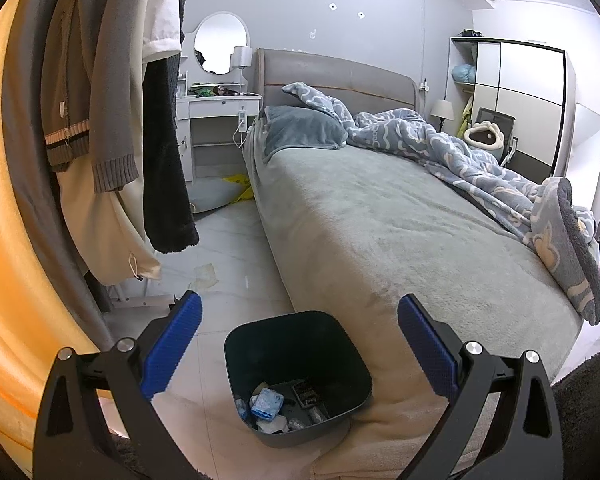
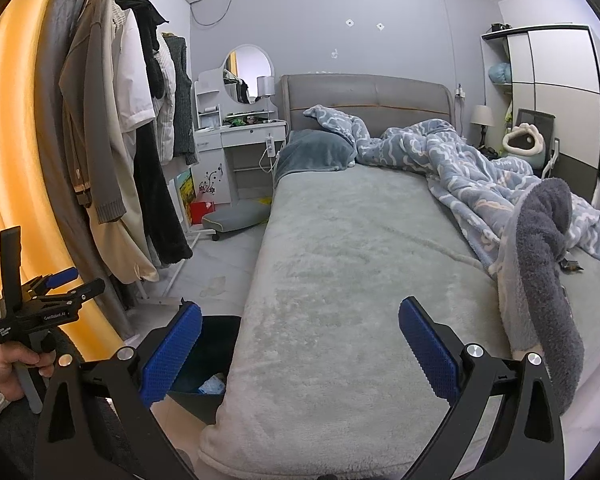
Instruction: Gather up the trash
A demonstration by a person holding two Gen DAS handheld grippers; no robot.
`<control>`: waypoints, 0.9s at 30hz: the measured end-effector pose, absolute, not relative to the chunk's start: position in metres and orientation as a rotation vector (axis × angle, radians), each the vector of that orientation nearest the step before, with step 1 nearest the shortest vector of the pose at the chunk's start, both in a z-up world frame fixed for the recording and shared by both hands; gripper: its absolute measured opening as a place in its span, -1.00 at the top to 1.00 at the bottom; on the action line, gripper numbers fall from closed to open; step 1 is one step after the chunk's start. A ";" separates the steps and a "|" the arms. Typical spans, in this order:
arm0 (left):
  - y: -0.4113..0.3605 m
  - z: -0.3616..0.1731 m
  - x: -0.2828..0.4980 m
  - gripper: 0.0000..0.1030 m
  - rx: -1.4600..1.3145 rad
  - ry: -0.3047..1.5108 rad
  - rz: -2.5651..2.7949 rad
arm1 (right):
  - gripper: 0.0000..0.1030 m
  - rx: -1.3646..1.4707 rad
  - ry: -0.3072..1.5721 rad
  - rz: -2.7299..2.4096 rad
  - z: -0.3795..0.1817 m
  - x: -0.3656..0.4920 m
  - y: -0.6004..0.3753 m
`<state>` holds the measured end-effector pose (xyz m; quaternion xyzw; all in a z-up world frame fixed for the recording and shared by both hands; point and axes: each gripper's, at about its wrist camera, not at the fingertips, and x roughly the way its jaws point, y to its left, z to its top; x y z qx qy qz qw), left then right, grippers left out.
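Note:
A dark bin [image 1: 296,372] stands on the floor at the bed's foot corner, holding blue and white wrappers [image 1: 266,402] and other scraps. My left gripper [image 1: 300,320] hangs open and empty above it. The bin's edge also shows in the right wrist view [image 2: 208,360]. My right gripper [image 2: 300,320] is open and empty over the bed's grey sheet [image 2: 340,260]. A small dark wrapper [image 2: 572,266] lies on the bed at the right, beside the blanket. A crumpled pale scrap [image 1: 206,274] lies on the floor. The left gripper shows at the far left of the right wrist view [image 2: 82,282].
A blue patterned blanket [image 2: 480,168] is bunched on the bed's right side. Clothes hang on a rack [image 2: 140,140] at the left by an orange curtain [image 2: 16,160]. A white vanity [image 2: 240,132] and a floor cushion [image 2: 236,214] stand beyond.

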<state>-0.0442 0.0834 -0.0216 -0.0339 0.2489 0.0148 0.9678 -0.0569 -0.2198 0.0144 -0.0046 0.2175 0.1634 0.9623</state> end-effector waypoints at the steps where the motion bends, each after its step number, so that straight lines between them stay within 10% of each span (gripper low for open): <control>1: 0.084 -0.021 -0.044 -0.94 -0.069 0.503 0.029 | -0.94 -0.011 0.442 0.332 0.015 -0.057 -0.219; 27: 0.085 -0.021 -0.044 -0.94 -0.069 0.505 0.029 | -0.94 -0.010 0.445 0.331 0.015 -0.058 -0.217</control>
